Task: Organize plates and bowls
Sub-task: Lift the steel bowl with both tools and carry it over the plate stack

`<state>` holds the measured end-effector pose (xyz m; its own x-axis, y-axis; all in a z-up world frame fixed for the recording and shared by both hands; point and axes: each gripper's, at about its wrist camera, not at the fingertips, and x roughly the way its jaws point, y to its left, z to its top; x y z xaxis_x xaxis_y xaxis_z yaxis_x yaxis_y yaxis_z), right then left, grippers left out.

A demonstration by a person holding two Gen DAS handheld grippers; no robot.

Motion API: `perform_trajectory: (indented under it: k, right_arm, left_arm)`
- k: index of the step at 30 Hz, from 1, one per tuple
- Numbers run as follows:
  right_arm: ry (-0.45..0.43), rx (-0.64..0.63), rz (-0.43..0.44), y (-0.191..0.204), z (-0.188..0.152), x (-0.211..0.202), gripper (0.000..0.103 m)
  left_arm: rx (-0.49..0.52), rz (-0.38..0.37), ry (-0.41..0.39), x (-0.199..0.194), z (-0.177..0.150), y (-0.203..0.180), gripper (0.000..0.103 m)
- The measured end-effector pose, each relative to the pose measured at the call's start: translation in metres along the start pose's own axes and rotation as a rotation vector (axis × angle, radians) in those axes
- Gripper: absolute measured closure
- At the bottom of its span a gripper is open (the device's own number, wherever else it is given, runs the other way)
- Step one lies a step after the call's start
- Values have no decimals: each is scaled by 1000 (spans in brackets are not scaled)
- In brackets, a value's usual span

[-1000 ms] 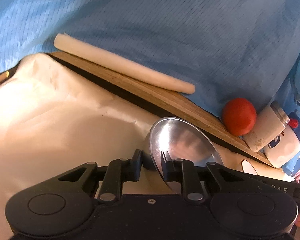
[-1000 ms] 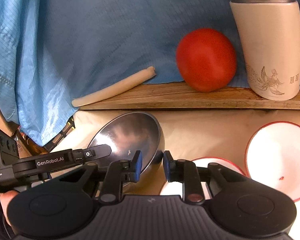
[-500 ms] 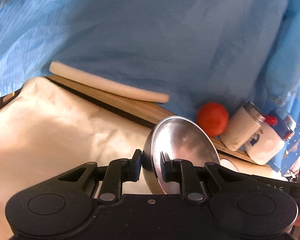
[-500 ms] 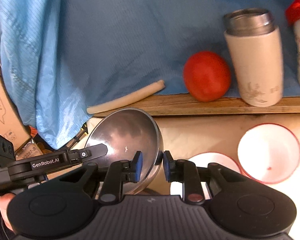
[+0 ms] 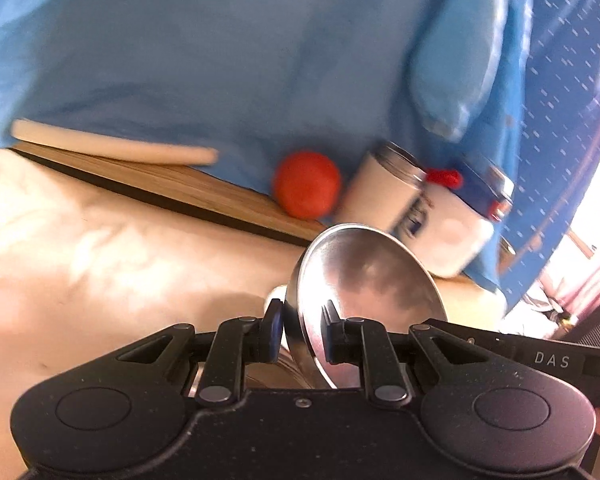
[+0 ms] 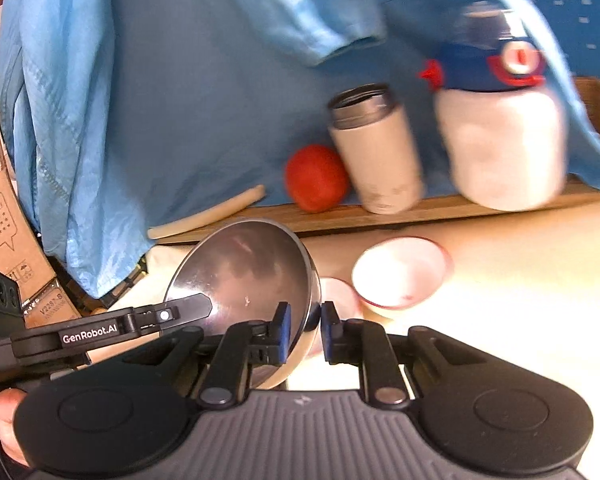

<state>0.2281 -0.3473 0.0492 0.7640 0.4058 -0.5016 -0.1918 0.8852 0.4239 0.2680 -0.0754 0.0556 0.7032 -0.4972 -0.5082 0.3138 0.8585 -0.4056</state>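
Observation:
A shiny steel bowl (image 5: 364, 280) is held up off the cream tablecloth by both grippers. My left gripper (image 5: 300, 332) is shut on its left rim. My right gripper (image 6: 302, 330) is shut on its right rim; the bowl (image 6: 244, 276) tilts with its inside facing the cameras. A white bowl with a red rim (image 6: 400, 272) stands on the cloth beyond and to the right. A second red-rimmed white dish (image 6: 336, 292) lies partly hidden behind the steel bowl.
A wooden board (image 6: 440, 210) at the back carries a red tomato (image 6: 316, 178), a cream steel flask (image 6: 376, 156), a white bottle with blue cap (image 6: 500, 132) and a pale stick (image 6: 208, 218). Blue cloth (image 6: 180, 80) hangs behind. A cardboard box (image 6: 8, 232) stands at left.
Both grippers have lifted the steel bowl up and back from the cloth. The shelf items look smaller and farther, and the white bowls have come further into view below.

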Motion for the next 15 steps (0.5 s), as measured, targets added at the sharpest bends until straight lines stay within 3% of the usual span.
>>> perform_trajectory:
  k: [15]
  right_arm:
    - [73, 75, -136, -59, -42, -61, 85]
  left_arm:
    - [64, -126, 193, 30, -55, -59, 83]
